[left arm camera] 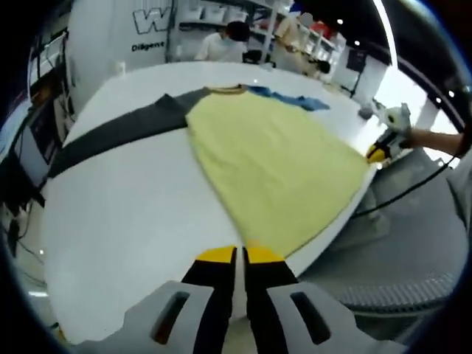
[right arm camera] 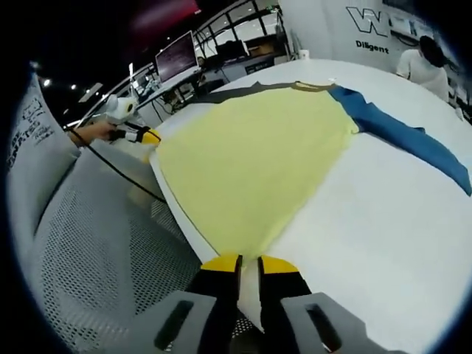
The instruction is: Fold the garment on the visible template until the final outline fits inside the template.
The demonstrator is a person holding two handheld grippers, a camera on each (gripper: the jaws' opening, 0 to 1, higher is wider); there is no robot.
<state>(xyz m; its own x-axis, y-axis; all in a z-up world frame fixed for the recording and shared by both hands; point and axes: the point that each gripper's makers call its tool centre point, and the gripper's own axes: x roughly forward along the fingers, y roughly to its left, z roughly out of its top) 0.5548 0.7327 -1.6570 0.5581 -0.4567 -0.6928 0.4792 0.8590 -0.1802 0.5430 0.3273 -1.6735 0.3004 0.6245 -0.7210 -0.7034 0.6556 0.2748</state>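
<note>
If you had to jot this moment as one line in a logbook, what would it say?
left gripper: shut on hem corner | right gripper: shut on other hem corner | yellow shirt: flat, unfolded, grey and blue sleeves out | white table

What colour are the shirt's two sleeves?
One sleeve blue, the other sleeve dark grey; right gripper view shows blue best.

Bright overhead light, soft fisheye-warped edges.
</note>
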